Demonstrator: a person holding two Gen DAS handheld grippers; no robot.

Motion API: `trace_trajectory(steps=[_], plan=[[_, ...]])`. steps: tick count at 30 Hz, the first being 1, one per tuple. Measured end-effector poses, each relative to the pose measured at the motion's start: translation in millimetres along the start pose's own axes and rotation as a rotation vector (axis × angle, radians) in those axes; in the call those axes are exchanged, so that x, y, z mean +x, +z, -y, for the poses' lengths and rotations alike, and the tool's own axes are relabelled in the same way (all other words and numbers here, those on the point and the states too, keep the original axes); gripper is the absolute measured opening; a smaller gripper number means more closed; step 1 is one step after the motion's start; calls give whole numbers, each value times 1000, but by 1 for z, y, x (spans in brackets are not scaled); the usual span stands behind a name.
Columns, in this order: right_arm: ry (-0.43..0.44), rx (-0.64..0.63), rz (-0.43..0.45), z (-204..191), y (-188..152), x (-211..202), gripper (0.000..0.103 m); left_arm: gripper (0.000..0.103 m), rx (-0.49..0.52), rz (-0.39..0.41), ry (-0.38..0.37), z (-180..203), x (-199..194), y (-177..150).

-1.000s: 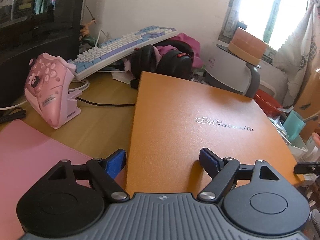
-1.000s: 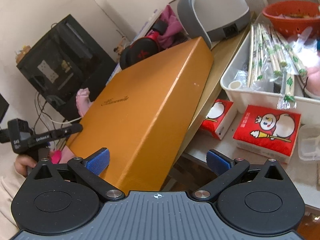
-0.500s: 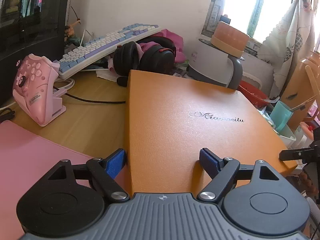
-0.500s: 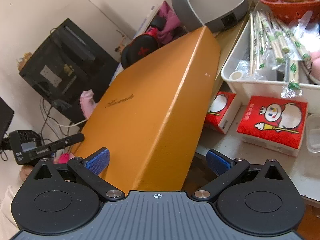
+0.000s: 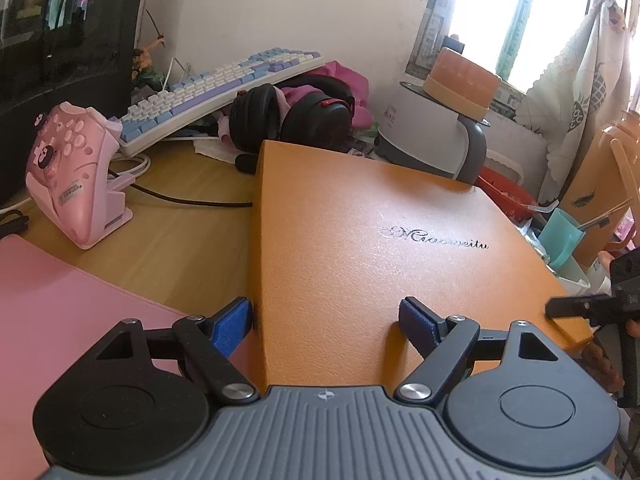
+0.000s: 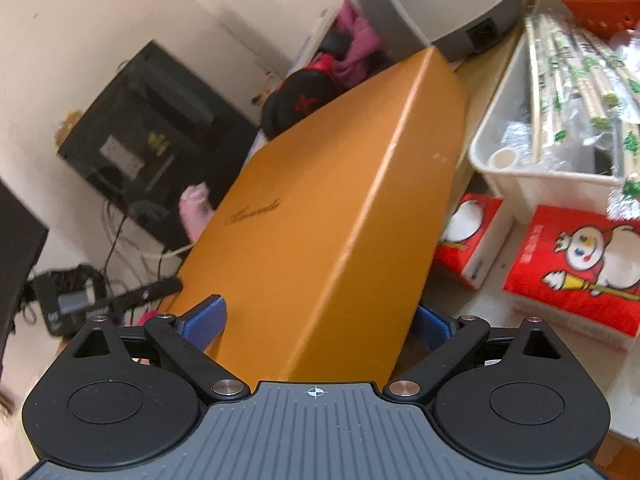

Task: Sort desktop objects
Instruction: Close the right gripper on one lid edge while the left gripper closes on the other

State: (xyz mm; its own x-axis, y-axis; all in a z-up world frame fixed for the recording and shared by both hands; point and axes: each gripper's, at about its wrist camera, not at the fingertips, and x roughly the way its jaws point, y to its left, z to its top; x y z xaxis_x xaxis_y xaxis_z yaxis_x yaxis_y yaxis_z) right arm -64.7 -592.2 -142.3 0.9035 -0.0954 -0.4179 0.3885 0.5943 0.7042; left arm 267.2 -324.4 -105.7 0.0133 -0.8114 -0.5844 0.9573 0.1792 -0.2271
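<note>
The left tongs [image 5: 326,326] are standing wide open around the near left corner of the orange box [image 5: 360,240]; one blue pad is lying beside the box's left wall and the other over its lid, and whether they are pressing on it cannot be told. The right tongs [image 6: 316,326] are also spread wide, with the near right corner of the box between their fingers. The box is sitting on the wooden tabletop [image 5: 180,232], its right end reaching past the edge. To the left of it a pink mat [image 5: 60,312] and a pink game controller [image 5: 72,176] on its stand are resting. Far behind the box, black headphones [image 5: 296,120] are lying under a tilted keyboard [image 5: 216,88]. On the right, two red tissue packs [image 6: 576,264] are lying near a white bin [image 6: 532,184] with chopsticks.
</note>
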Motion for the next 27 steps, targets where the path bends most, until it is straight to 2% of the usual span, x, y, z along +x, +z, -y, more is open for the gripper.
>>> trace_trajectory(steps=[3, 5, 12, 27], plan=[[-34, 3, 19, 1, 5, -3, 96, 85, -1, -3, -2, -1, 0, 1], [-15, 14, 11, 2, 6, -4, 90, 85, -5, -2, -4, -2, 1, 1], [-12, 33, 13, 5, 6, -8, 85, 88, -16, 3, -4, -2, 4, 1], [37, -121, 80, -9, 7, -24, 82, 97, -79, 65, 30, -9, -1, 6]])
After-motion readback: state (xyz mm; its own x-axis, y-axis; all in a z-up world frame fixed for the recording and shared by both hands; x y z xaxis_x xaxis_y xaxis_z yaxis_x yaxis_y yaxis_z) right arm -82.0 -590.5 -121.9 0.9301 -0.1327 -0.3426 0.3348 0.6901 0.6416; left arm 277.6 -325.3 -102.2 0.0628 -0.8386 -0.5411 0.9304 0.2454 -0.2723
